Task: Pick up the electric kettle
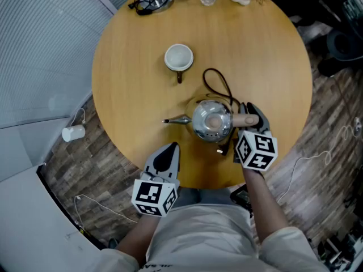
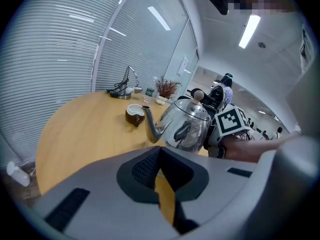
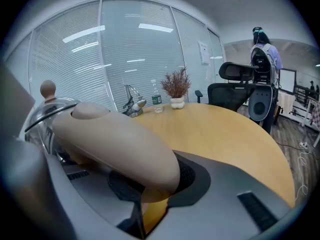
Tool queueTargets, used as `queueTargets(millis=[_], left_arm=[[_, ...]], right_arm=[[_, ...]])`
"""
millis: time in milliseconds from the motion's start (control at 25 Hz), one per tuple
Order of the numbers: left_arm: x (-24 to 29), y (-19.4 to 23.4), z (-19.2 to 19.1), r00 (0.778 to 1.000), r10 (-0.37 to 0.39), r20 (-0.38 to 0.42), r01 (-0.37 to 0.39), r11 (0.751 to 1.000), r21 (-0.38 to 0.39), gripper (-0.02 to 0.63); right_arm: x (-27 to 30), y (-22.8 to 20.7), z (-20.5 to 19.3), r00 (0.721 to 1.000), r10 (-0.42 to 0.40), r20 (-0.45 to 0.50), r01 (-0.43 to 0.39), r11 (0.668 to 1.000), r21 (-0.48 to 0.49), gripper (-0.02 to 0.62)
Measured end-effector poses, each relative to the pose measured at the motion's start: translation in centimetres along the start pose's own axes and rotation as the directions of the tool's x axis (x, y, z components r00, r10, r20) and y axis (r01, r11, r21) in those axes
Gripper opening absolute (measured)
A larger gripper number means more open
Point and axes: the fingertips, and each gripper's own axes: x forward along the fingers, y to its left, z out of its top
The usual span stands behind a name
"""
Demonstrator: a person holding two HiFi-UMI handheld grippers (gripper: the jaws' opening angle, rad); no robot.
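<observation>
Currently, your right claw (image 1: 250,115) clamps the handle (image 3: 115,144) of the electric kettle (image 1: 211,121) for lifting; your left claw (image 1: 170,151) hangs closed, empty, over the counter (image 1: 125,67).

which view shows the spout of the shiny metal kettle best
The left gripper view: the thin curved spout of the shiny metal electric kettle shows there in side profile, unblocked. The head view shows it only from above, small. The right gripper view does not show it; the kettle's beige handle fills the foreground.
</observation>
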Motion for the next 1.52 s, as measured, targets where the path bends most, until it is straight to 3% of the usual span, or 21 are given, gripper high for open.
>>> queueTargets(millis=[840, 1520], left_arm=[[-1.0, -0.8, 0.7, 0.999, -0.004, 0.036, 0.004, 1.000, 0.016, 0.003], [-3.4, -3.4, 1.7, 0.995, -0.058, 0.075, 0.049, 0.993, 0.108, 0.003]], right_arm=[[-2.8, -0.6, 1.0, 0.999, -0.036, 0.018, 0.036, 0.999, 0.027, 0.091], [-8.6, -0.6, 3.1, 0.997, -0.041, 0.064, 0.036, 0.996, 0.080, 0.091]])
